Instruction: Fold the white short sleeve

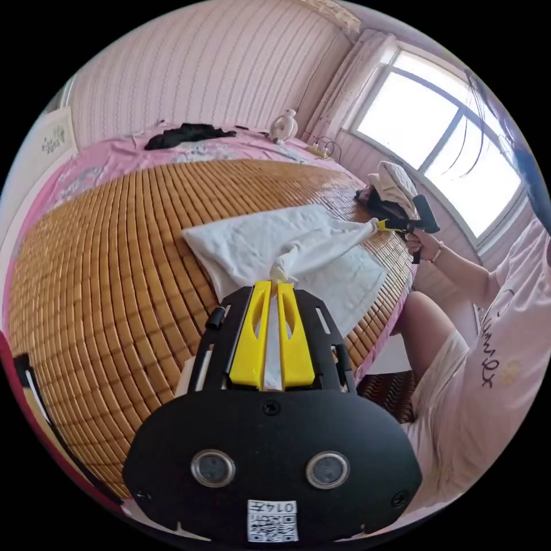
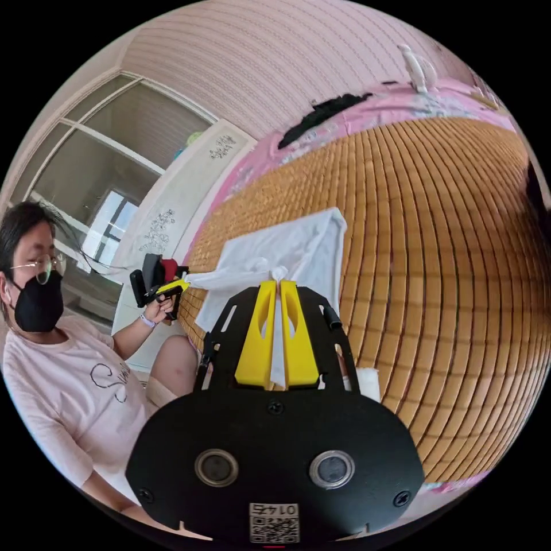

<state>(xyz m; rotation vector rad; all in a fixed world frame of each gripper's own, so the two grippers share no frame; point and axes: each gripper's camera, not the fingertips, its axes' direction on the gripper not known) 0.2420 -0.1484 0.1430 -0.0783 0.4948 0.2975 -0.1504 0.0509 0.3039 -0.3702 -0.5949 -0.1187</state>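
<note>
The white short sleeve shirt (image 1: 252, 247) lies partly folded on the bamboo mat (image 1: 115, 258), near its edge. In the left gripper view my left gripper (image 1: 274, 284) is shut on a bunched edge of the shirt, with cloth showing between the yellow jaws. A taut strip of cloth runs from there to my right gripper (image 1: 396, 225), held in a hand beyond the mat's edge. In the right gripper view the right gripper (image 2: 279, 282) pinches the shirt (image 2: 304, 247) in the same way. The stretched cloth reaches across to the left gripper (image 2: 166, 285).
The mat (image 2: 436, 229) covers a bed with a pink sheet. A black garment (image 1: 186, 133) and a white object (image 1: 284, 126) lie at the far side. A heap of clothes (image 1: 396, 183) sits by the window. The person (image 2: 63, 367) stands at the bed's edge.
</note>
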